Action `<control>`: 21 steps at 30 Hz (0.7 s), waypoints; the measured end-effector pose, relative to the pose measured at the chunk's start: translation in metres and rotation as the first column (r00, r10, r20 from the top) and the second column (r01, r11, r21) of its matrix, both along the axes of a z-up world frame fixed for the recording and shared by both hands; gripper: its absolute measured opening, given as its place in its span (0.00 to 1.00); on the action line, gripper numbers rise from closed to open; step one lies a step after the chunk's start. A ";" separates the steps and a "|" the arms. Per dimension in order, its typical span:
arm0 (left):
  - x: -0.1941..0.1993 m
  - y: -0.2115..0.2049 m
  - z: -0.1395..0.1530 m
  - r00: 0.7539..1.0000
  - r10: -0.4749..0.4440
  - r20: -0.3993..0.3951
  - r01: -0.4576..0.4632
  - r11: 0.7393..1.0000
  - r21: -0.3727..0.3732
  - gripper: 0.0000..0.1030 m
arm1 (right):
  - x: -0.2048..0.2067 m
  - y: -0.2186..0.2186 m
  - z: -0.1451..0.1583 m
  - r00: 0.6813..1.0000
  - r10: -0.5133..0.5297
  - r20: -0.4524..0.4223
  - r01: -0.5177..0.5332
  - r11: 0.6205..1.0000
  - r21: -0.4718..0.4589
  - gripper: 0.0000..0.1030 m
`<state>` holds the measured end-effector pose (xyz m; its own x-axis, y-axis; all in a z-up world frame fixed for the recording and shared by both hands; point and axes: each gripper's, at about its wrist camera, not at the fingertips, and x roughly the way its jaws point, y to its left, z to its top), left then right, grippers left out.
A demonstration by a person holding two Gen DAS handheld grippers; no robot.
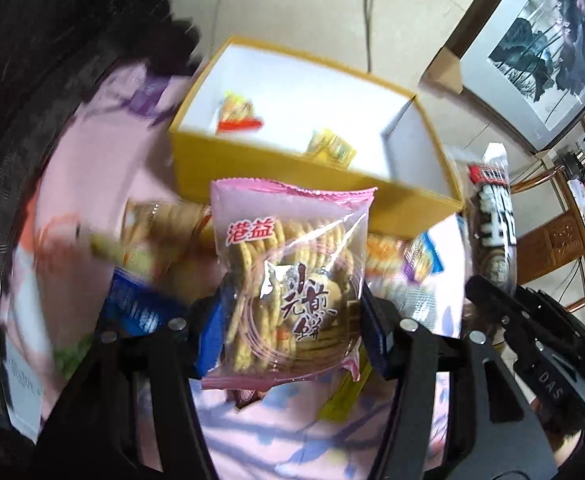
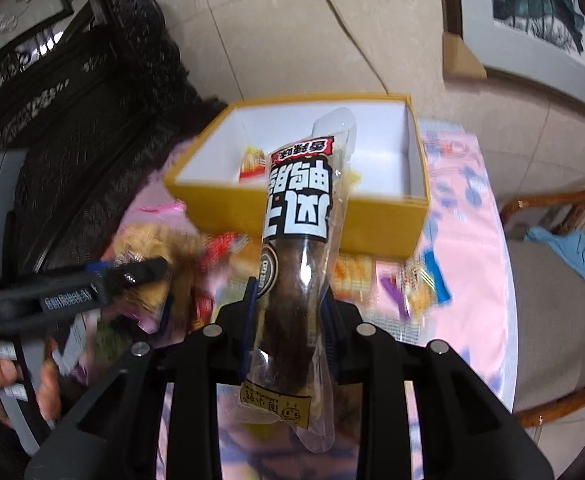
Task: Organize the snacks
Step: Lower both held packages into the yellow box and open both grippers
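My left gripper (image 1: pixel 290 312) is shut on a pink pack of round crackers (image 1: pixel 292 280), held up in front of the yellow box (image 1: pixel 252 172). My right gripper (image 2: pixel 290 312) is shut on a long dark meat snack pack (image 2: pixel 296 232) with a black and white label, held upright before the same yellow box (image 2: pixel 380 228). The box has white inner walls and holds two small orange and yellow snack packs (image 1: pixel 238 114), (image 1: pixel 332 146). The right gripper with its pack also shows at the right of the left wrist view (image 1: pixel 492 216).
Several loose snack packs (image 2: pixel 352 272) lie on the pink floral tablecloth (image 2: pixel 468 264) in front of the box. Dark carved furniture (image 2: pixel 72 128) stands to the left. A wooden chair (image 2: pixel 552 280) stands to the right. Framed pictures (image 1: pixel 548 40) lean on the wall.
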<state>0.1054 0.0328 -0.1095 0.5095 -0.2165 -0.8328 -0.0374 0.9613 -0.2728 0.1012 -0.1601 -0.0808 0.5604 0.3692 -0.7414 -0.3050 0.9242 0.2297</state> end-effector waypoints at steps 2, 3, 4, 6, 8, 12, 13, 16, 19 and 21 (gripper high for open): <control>0.015 -0.008 0.008 1.000 -0.008 0.018 0.008 1.000 0.010 0.56 | 0.017 0.007 0.010 1.000 0.003 0.024 -0.003 1.000 -0.001 0.29; 0.024 -0.011 0.012 1.000 -0.012 0.022 0.011 1.000 0.012 0.56 | 0.026 0.009 0.014 0.999 0.002 0.033 -0.002 1.000 -0.004 0.29; 0.031 -0.014 0.014 1.000 -0.014 0.025 0.014 1.000 0.013 0.56 | 0.031 0.010 0.017 0.999 0.002 0.037 -0.002 1.000 -0.006 0.29; 0.048 -0.015 0.021 0.999 -0.014 0.033 0.013 1.000 0.017 0.56 | 0.047 0.012 0.021 0.999 -0.002 0.046 0.002 1.000 -0.013 0.29; 0.062 -0.016 0.025 0.999 -0.009 0.039 0.008 1.000 0.021 0.56 | 0.060 0.011 0.024 0.999 -0.006 0.048 0.007 1.000 -0.018 0.29; 0.086 -0.011 0.033 0.999 -0.004 0.046 0.003 1.000 0.024 0.56 | 0.079 0.008 0.027 0.999 -0.013 0.048 0.014 1.000 -0.016 0.29; 0.093 -0.010 0.034 0.999 -0.005 0.046 0.003 1.000 0.027 0.56 | 0.085 0.007 0.026 0.999 -0.014 0.044 0.015 1.000 -0.016 0.29; 0.112 -0.010 0.035 0.999 -0.012 0.040 0.011 0.999 0.031 0.56 | 0.104 0.011 0.026 0.999 -0.016 0.039 0.016 1.000 -0.020 0.29; 0.140 -0.015 0.035 0.999 -0.031 0.018 0.029 0.996 0.083 0.67 | 0.130 0.015 0.025 0.999 -0.046 0.016 0.047 0.998 -0.053 0.47; 0.156 -0.012 0.040 1.000 0.007 0.008 -0.009 0.989 0.145 0.93 | 0.144 0.013 0.030 0.997 -0.073 0.019 0.074 0.995 -0.067 0.52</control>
<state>0.2612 0.0209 -0.0700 0.5171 -0.0892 -0.8513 -0.0438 0.9905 -0.1304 0.2455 -0.1471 -0.0513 0.5968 0.2753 -0.7536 -0.2386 0.9577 0.1609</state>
